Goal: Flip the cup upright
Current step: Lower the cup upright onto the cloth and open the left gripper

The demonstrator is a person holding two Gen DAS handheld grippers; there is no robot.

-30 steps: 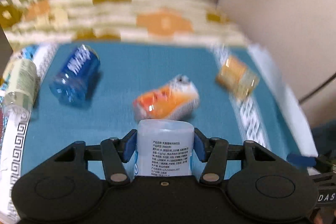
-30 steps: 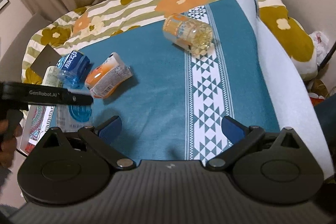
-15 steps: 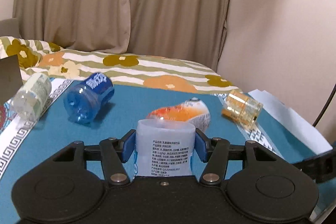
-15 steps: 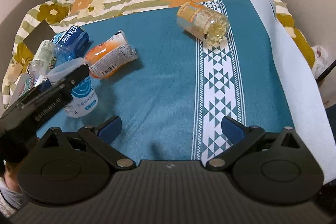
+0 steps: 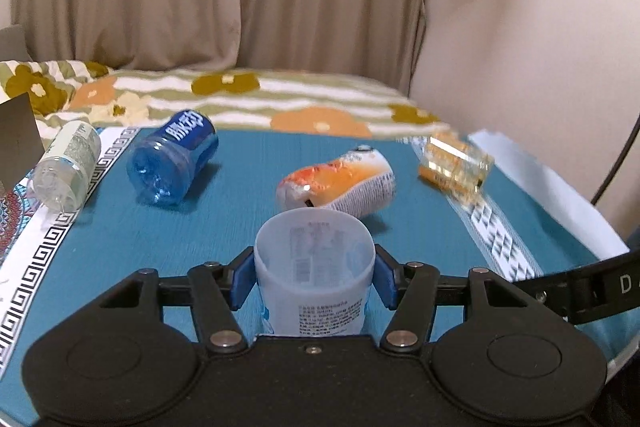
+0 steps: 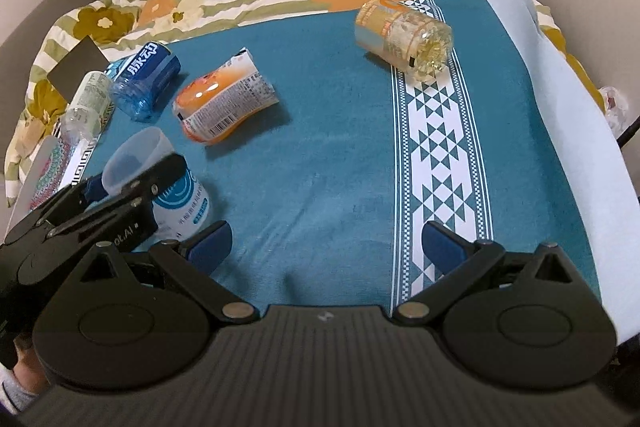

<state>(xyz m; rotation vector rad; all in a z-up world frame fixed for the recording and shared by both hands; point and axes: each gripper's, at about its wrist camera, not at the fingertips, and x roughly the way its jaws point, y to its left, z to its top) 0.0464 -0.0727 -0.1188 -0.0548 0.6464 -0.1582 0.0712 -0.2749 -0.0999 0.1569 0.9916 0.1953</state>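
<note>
My left gripper (image 5: 315,277) is shut on a pale translucent cup (image 5: 315,263) with a printed label. The cup stands nearly upright, mouth up, tilted a little toward the far side, its base low over the teal cloth. From the right wrist view the same cup (image 6: 160,179) shows at the left, held by the left gripper (image 6: 132,183). My right gripper (image 6: 326,243) is open and empty above the near middle of the cloth.
Several cups lie on their sides on the teal cloth (image 6: 328,147): a blue one (image 5: 174,157), an orange-and-white one (image 5: 338,183), a clear yellow one (image 5: 454,167) on the patterned white band, and a clear pale one (image 5: 66,169) at the left edge. A floral blanket (image 5: 240,95) lies behind.
My left gripper has turned the pale cup from bottom-up to mouth-up and tipped level over the cloth. My right gripper has hardly moved and stays open.
</note>
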